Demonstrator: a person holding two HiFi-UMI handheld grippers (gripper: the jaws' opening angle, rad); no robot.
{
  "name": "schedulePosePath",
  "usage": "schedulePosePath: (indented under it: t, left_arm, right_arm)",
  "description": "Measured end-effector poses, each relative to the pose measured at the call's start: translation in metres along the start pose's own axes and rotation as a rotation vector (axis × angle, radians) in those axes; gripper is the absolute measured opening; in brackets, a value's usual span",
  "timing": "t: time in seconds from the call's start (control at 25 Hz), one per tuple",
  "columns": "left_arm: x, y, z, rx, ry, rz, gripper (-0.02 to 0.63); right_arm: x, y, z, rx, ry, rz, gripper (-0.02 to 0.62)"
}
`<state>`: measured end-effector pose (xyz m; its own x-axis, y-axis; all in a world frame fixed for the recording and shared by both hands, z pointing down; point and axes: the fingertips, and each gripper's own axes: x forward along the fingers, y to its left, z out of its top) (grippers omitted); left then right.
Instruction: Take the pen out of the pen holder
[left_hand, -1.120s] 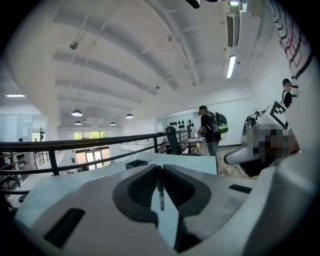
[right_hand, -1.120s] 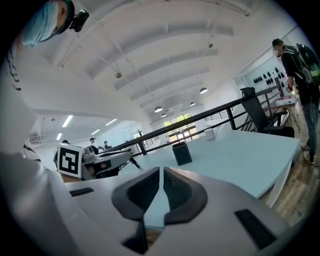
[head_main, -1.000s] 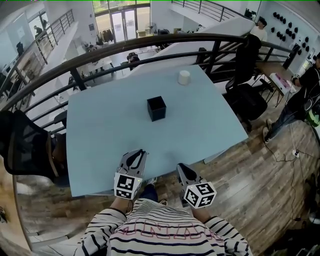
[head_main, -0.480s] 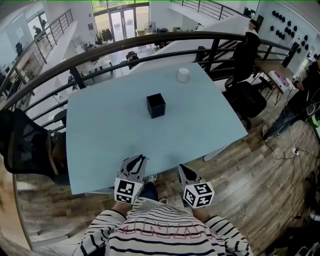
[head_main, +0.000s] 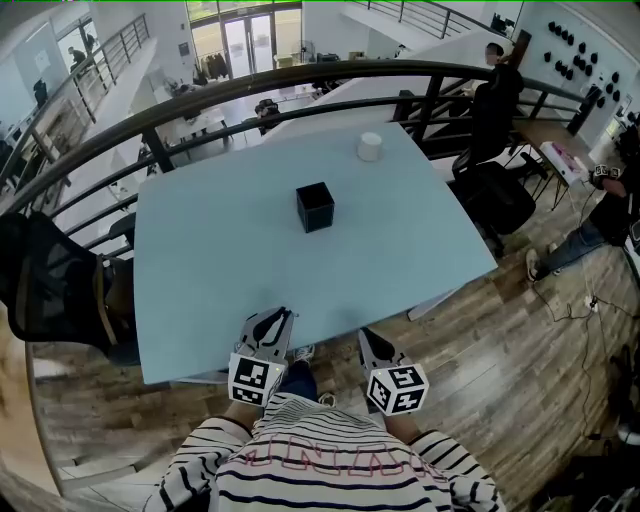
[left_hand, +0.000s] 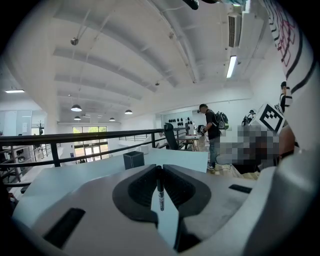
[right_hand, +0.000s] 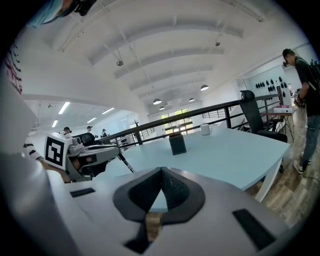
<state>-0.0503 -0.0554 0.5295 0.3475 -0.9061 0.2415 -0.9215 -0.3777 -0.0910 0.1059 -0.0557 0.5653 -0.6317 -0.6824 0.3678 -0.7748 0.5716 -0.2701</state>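
Note:
The black square pen holder (head_main: 314, 207) stands upright near the middle of the light blue table (head_main: 200, 270); it also shows in the left gripper view (left_hand: 133, 160) and the right gripper view (right_hand: 177, 144). My left gripper (head_main: 283, 316) hovers at the table's near edge, shut on a thin black pen (left_hand: 160, 192) that hangs between its pads. From the right gripper view the pen (right_hand: 126, 164) sticks out below the left gripper (right_hand: 92, 157). My right gripper (head_main: 364, 336) sits beside it, off the table's edge, with its jaws (right_hand: 161, 170) shut on nothing.
A white cup (head_main: 370, 146) stands at the table's far edge. A dark railing (head_main: 300, 85) curves behind the table. Office chairs (head_main: 495, 195) and people stand on the wooden floor to the right; another chair (head_main: 50, 285) is on the left.
Both grippers have drawn back slightly toward the person and sunk a little at the table's near edge. The pen stays in the left gripper.

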Motion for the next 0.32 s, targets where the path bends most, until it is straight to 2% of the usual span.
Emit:
schedulePosePath:
  t: [0.32]
  left_arm:
    - [-0.0043,0.002,-0.0034,-0.002,-0.001,0.009,0.058]
  right_arm:
    - [-0.0019,0.0004,-0.0038,0.002,0.0,-0.01,0.028]
